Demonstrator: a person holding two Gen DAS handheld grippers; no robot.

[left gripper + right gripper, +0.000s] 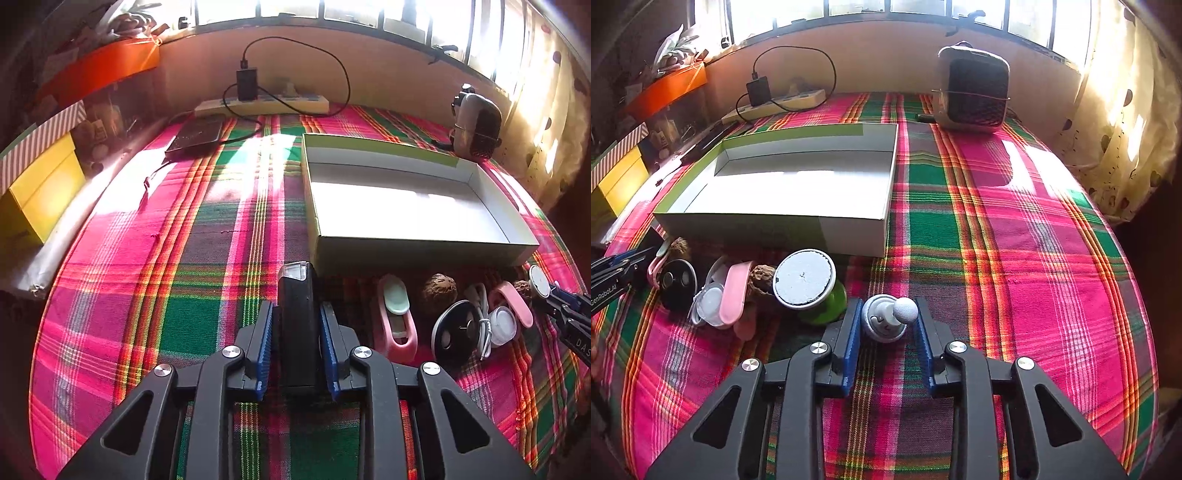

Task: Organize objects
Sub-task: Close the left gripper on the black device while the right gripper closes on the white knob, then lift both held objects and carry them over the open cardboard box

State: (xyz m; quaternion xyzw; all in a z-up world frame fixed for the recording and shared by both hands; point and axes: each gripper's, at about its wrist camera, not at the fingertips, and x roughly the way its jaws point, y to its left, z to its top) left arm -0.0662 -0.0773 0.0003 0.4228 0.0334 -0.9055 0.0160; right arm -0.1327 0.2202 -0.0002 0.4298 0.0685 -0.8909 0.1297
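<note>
Now we grip one small item in each gripper, near the open box.

Our left gripper [297,325] has its blue pads pressed on a black device with a clear cap [297,314], lying on the plaid cloth [166,295] just left of the box's near corner (the white box [424,254] sits just beyond). Our right gripper [888,325] is closed around a small white knobbed gadget [884,319], right of the green-based round item [807,282]. Between them lie a pink case [397,325] and a black disc [456,330].
</note>
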